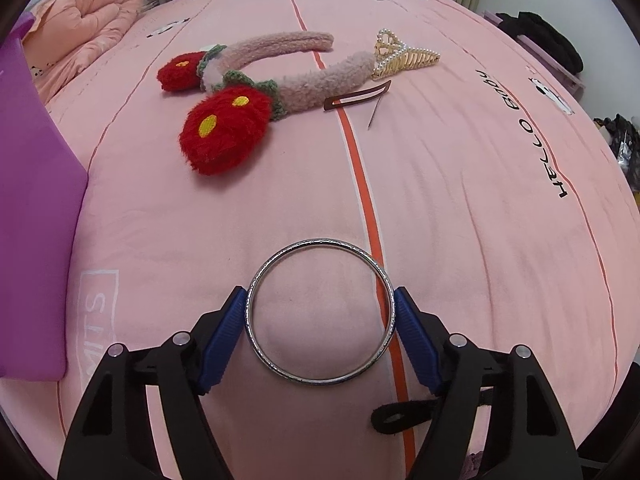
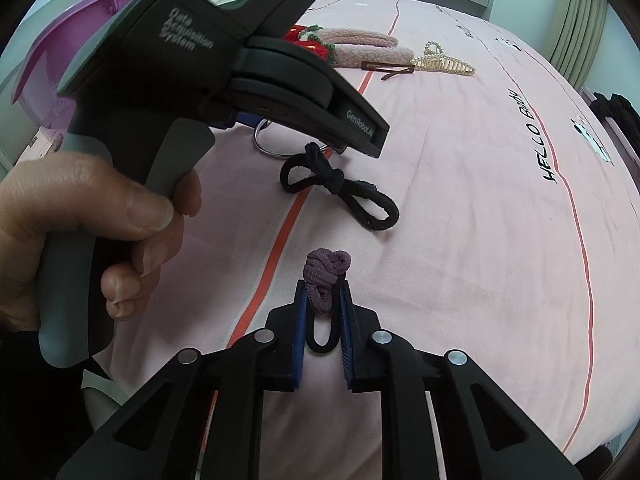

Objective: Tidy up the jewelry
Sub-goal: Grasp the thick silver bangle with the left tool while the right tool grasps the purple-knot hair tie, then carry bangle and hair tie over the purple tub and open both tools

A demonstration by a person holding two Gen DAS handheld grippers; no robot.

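My left gripper (image 1: 320, 300) is shut on a silver bangle (image 1: 320, 380), its blue pads touching the ring's two sides on the pink bedspread. The bangle's edge also shows in the right wrist view (image 2: 269, 148), under the left gripper's body (image 2: 240, 64). My right gripper (image 2: 323, 292) is shut on a purple hair tie (image 2: 326, 270) joined to a black loop. A black hair tie (image 2: 340, 186) lies ahead of it. Farther off lie a fuzzy pink strawberry headband (image 1: 248, 96), a brown snap clip (image 1: 356, 98) and a pearl claw clip (image 1: 404, 54).
A purple bin (image 1: 28, 200) stands at the left edge of the bed; it also shows in the right wrist view (image 2: 80, 20). A folded peach quilt (image 1: 88, 28) lies at the far left. Dark clothes (image 1: 548, 40) sit on a bench to the right.
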